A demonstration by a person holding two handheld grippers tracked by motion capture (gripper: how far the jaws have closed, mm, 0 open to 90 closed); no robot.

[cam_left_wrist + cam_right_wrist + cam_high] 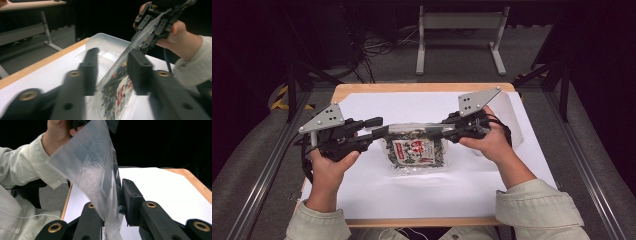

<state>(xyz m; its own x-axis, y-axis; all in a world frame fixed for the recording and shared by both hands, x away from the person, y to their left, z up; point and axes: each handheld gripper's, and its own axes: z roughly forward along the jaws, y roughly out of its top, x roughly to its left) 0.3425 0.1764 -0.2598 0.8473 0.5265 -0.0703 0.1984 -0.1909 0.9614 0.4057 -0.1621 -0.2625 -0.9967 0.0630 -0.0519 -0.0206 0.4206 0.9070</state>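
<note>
Right tool (434,131) clamped on clear snack bag (417,152) top edge, left tool (379,127) jaws parted around its opposite edge, bag hanging between both tools

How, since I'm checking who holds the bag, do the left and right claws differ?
The left claw stands open, the bag edge loose between its jaws; the right claw is shut on the bag's clear film. The left claw is at the bag's top left corner, the right claw at its top right. Both are black and point inward at the bag's top edge.
</note>
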